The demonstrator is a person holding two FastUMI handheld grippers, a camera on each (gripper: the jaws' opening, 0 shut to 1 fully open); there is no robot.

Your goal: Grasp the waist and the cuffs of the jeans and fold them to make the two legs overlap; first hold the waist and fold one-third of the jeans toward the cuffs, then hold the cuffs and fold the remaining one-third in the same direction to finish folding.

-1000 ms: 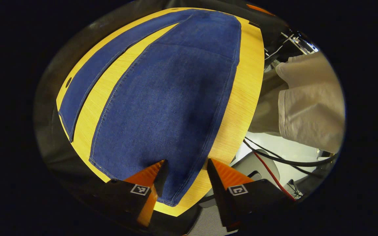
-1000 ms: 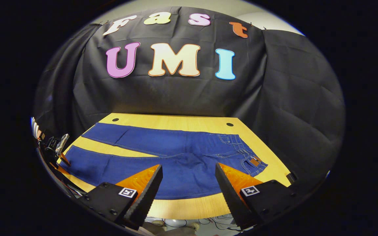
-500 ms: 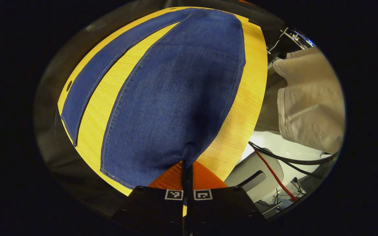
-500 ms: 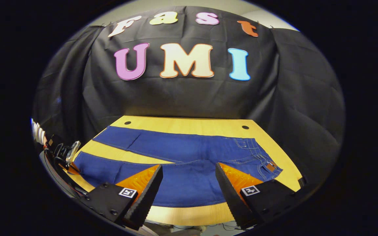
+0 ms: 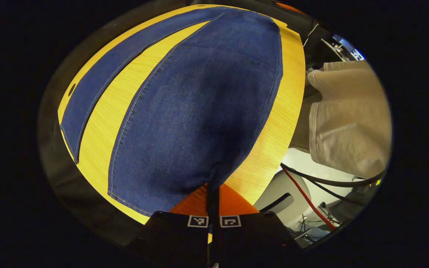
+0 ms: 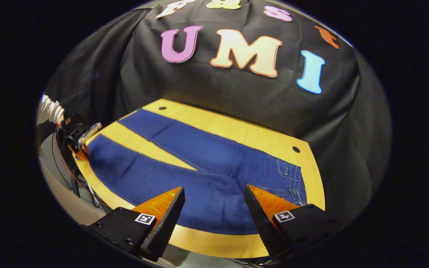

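Observation:
Blue jeans lie flat on a yellow wooden table, the two legs spread in a V. My left gripper is shut on the corner of the near leg's cuff, by the table's edge. The far leg lies apart to the left. In the right gripper view the jeans run from the cuffs at the left to the waist at the right. My right gripper hangs open over the seat area near the table's front edge, holding nothing. The left gripper shows small at the near cuff.
A person's pale sleeve is close to the table's right side in the left gripper view, with red and black cables and a grey chair part below it. The table has two small holes near the black cloth wall.
My left gripper went from open to shut on the near cuff and has stayed shut. The right gripper, still open, has swung and tilted so the waist lies nearer to it.

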